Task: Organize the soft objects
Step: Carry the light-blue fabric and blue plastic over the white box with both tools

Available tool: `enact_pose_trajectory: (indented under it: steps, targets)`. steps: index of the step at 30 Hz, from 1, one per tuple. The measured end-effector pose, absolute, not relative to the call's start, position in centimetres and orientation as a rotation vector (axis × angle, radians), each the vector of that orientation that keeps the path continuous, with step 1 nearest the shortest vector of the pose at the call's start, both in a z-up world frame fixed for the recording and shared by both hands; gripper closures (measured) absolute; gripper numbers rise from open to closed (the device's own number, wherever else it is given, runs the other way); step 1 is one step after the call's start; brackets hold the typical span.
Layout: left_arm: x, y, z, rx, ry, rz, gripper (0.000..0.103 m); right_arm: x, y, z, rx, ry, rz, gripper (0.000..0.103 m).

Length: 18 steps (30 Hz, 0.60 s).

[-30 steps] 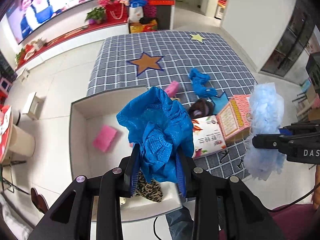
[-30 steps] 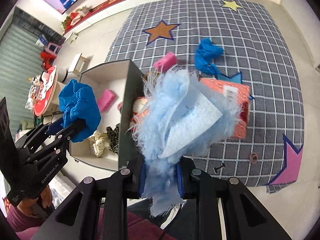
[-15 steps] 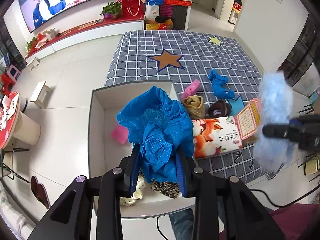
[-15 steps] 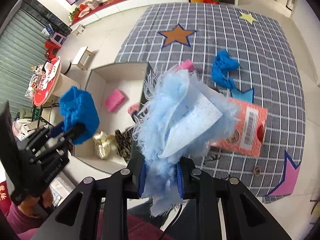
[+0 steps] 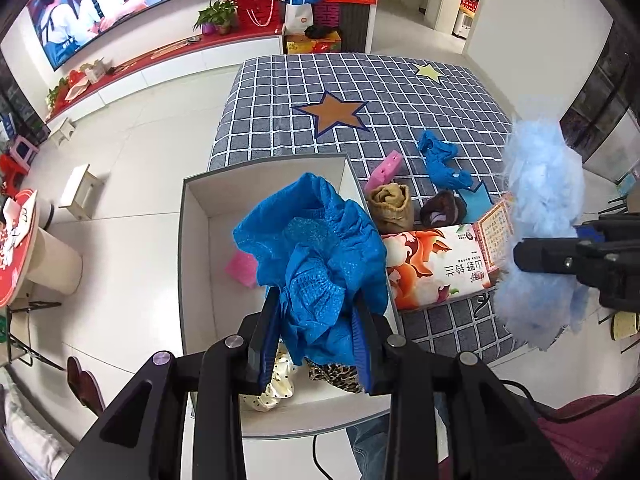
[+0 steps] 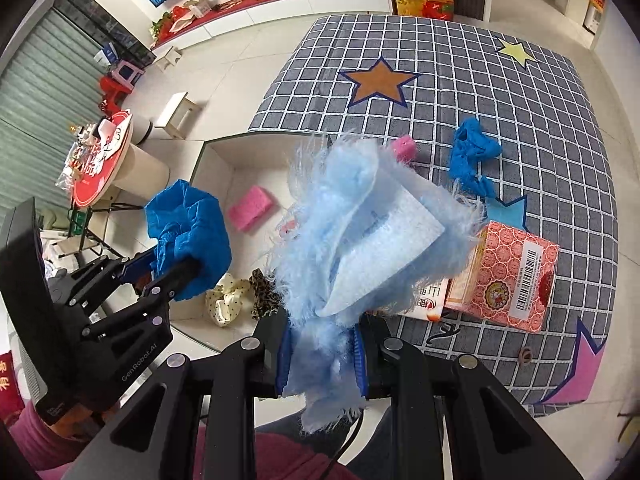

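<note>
Left gripper [image 5: 316, 340] is clenched on a crumpled bright blue shoe cover [image 5: 316, 252], held in the air above the near half of the white box [image 5: 192, 216]. Right gripper [image 6: 320, 354] is likewise clamped on a fluffy pale blue duster cloth [image 6: 360, 240] with a flat white panel on its face, hanging just right of the box, over its right wall and the tissue pack [image 5: 436, 264] that sits against that wall.

Inside the box lie a pink sponge [image 6: 251, 207], a cream dotted scrunchie [image 6: 222, 300] and a leopard-print scrunchie [image 6: 262, 294].

Right of the box, on the grey checked rug [image 5: 360, 76], lie a second pink sponge [image 5: 384, 166], a rolled tan cloth [image 5: 392, 204], a dark bundle [image 5: 442, 210], another blue shoe cover [image 5: 440, 158] and a red patterned carton [image 6: 508, 272].

Judged from this, both hands are mid-carry, bringing soft items to the box. Next, the left gripper likely needs only to lower and open over a bare patch of the box floor; the right must shift left, past the wall, before letting go.
</note>
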<state>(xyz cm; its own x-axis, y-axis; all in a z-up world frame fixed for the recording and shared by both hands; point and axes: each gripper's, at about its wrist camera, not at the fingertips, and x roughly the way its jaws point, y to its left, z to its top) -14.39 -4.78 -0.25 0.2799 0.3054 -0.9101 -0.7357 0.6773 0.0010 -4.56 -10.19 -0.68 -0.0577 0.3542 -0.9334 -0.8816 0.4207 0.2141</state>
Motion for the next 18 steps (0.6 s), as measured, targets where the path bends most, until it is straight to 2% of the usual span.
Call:
enact_pose_trajectory:
  steps: [18]
  targets:
    - [-14.46,-4.8,-0.26,-0.469,1.077,0.728,0.068,-4.34,-10.54,-0.92,-0.534,1.263,1.082,0.077]
